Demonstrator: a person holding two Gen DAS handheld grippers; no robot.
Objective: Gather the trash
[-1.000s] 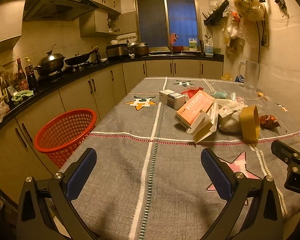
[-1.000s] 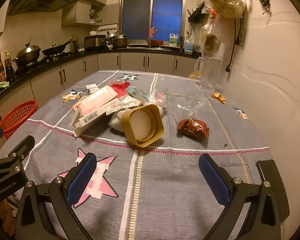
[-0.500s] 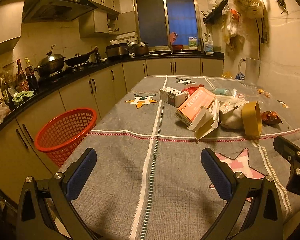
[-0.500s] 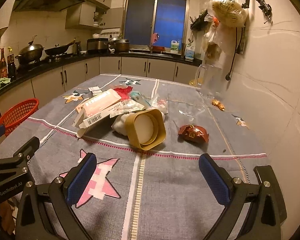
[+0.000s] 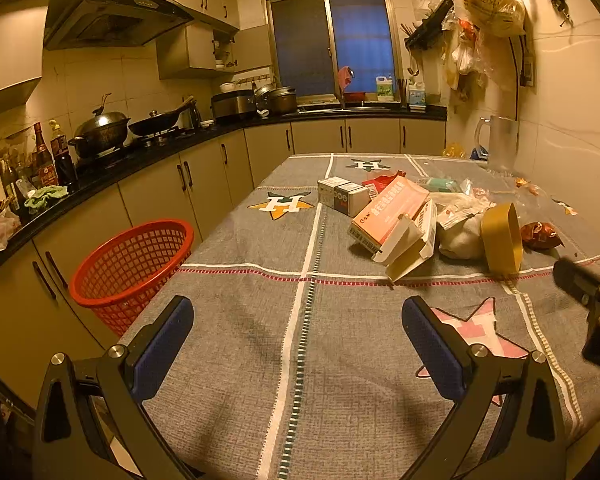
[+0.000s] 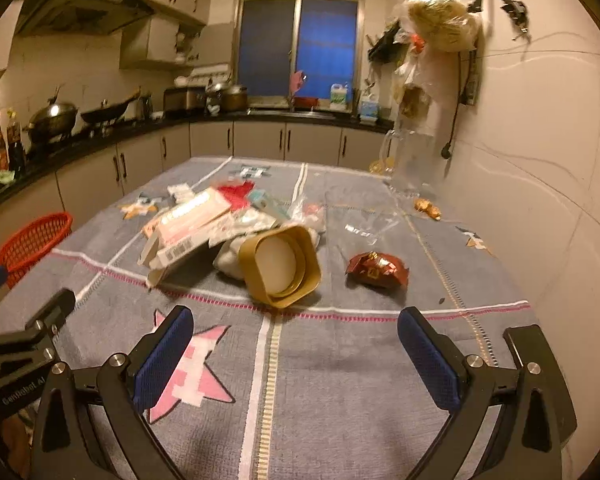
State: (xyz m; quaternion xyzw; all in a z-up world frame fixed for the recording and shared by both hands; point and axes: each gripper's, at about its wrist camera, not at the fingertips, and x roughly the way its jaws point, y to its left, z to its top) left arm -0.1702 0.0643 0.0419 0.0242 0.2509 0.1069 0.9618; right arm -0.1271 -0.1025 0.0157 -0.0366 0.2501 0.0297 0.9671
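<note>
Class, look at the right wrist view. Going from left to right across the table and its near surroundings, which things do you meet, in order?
red basket → orange carton → gold square cup → red foil wrapper → small gold wrappers

both wrist views low over table (image 5: 236,360), facing window, sharing trash pile (image 6: 236,236)

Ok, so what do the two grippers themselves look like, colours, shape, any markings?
Both match: the left gripper and right gripper have black angular frames with silver bolts, each with two fingers faced in blue ribbed pads. White lettering, partly readable, marks the left gripper's side in the right wrist view. No cables or sleeves show.
</note>
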